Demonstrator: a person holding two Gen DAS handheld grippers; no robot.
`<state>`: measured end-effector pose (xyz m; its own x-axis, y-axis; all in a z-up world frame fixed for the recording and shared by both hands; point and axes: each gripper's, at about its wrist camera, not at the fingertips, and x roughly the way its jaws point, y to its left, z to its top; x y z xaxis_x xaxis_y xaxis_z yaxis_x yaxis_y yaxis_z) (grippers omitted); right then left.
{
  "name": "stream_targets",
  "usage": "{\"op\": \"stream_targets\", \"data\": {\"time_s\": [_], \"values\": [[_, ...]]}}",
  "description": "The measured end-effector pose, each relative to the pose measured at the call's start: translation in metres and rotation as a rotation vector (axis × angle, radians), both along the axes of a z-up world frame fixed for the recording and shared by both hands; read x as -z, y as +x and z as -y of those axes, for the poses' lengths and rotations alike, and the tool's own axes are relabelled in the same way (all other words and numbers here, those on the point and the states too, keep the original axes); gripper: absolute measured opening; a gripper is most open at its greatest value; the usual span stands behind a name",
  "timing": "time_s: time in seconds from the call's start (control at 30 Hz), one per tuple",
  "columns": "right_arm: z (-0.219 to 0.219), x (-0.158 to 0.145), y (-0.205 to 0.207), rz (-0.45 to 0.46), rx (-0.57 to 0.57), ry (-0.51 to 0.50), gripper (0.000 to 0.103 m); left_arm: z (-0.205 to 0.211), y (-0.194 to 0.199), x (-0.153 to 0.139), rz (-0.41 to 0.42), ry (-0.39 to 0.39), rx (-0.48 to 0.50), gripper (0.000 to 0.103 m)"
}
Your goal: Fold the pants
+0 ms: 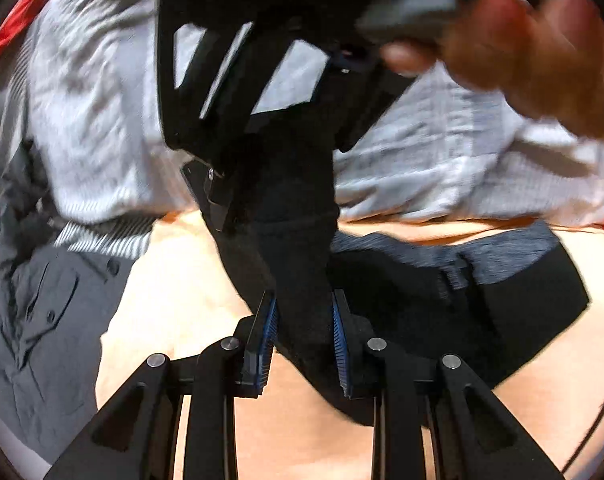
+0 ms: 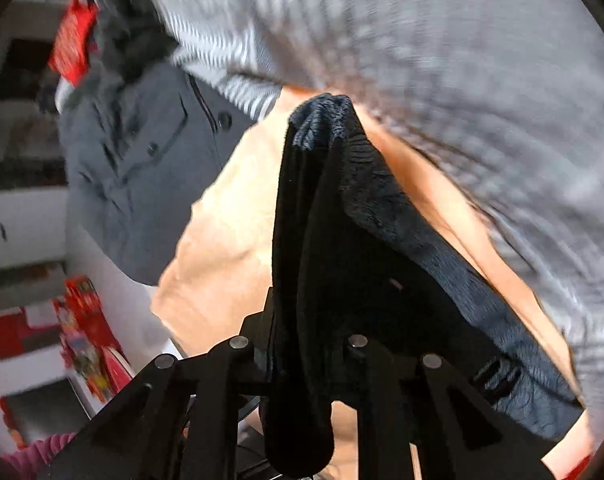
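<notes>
I have the black pants [image 1: 298, 248] pinched in both tools. My left hand-held gripper [image 1: 305, 336] clamps a hanging strand of the fabric between its blue pads [image 1: 266, 332], and the cloth runs up and away from it to my right hand-held gripper [image 1: 238, 92] above. In the right view that gripper [image 2: 302, 344] bites a bunched fold. The rest trails right over the peach bed [image 1: 190, 292], so the pants' length runs gripper to gripper.
</notes>
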<state>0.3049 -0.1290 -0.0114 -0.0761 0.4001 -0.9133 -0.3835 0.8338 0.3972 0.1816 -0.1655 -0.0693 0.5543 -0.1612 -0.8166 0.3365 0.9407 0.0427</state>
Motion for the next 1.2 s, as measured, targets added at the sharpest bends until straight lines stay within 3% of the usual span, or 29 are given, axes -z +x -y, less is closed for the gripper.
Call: {"op": "stream_targets", "data": {"time_s": [0.23,0.5,0.73,0.93,1.07,1.1,1.2], "values": [[0.122,-0.036,-0.048,0.069,0.227,0.216,0.017,0.063,-0.028,-0.035,0.021,-0.029,0.164,0.028],[0.261,-0.042,-0.117,0.163,0.436,0.418,0.017,0.157,-0.071,-0.05,0.012,-0.022,0.382,0.028],[0.368,0.009,-0.163,0.159,0.602,0.47,0.017,0.234,-0.099,-0.01,-0.066,0.046,0.504,0.028],[0.415,0.09,-0.163,0.076,0.709,0.466,0.018,0.27,-0.1,0.042,-0.182,0.133,0.498,0.028],[0.428,0.125,-0.17,0.028,0.751,0.502,0.019,0.274,-0.105,0.049,-0.189,0.177,0.507,0.028],[0.431,0.126,-0.174,0.027,0.754,0.514,0.019,0.274,-0.108,0.049,-0.183,0.192,0.517,0.031],[0.429,0.126,-0.183,0.031,0.753,0.516,0.019,0.267,-0.112,0.042,-0.2,0.186,0.498,0.059]]}}
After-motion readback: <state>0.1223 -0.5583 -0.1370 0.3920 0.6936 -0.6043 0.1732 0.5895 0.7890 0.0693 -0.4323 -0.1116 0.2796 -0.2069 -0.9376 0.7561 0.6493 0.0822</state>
